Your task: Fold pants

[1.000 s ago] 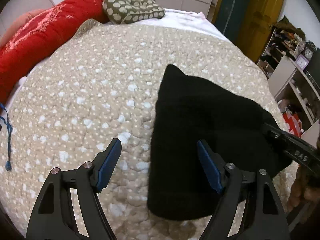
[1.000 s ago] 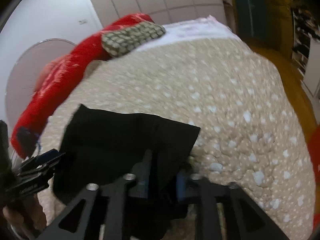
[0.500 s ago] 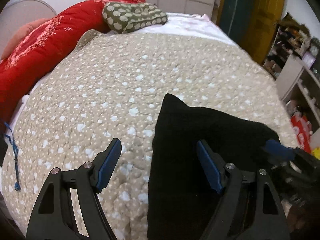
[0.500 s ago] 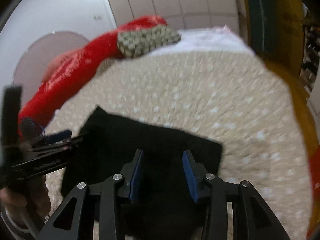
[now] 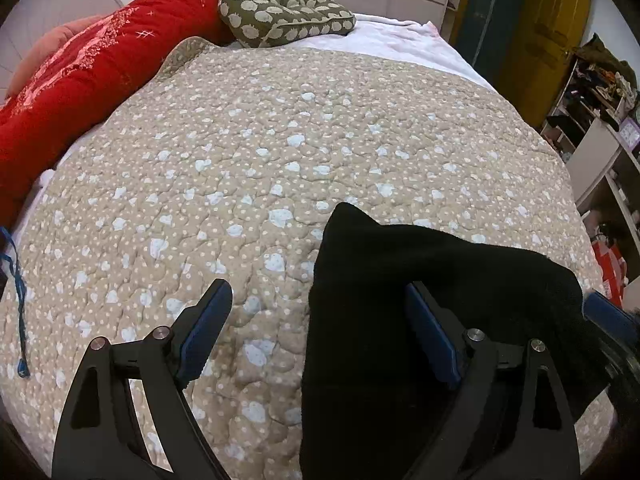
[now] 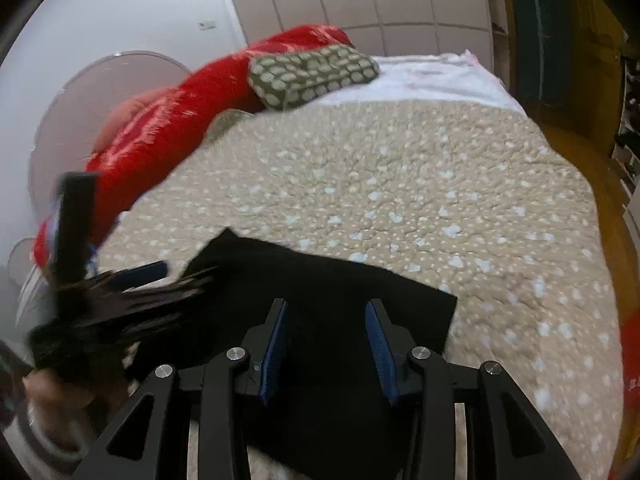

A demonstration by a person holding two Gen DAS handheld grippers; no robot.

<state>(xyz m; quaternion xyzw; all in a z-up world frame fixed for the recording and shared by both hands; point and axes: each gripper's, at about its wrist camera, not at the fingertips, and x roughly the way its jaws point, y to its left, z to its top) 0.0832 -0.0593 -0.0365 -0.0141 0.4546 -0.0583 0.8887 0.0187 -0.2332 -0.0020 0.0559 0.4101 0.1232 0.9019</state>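
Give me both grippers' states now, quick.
Left gripper: open, holding nothing.
Right gripper: open over the black pants, not gripping them.

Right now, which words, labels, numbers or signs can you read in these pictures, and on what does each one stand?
None can be read.
The red quilt carries a pale pattern, but no letters.
The small plate on the wall: too small to read.
The items on the shelves: too small and blurred.
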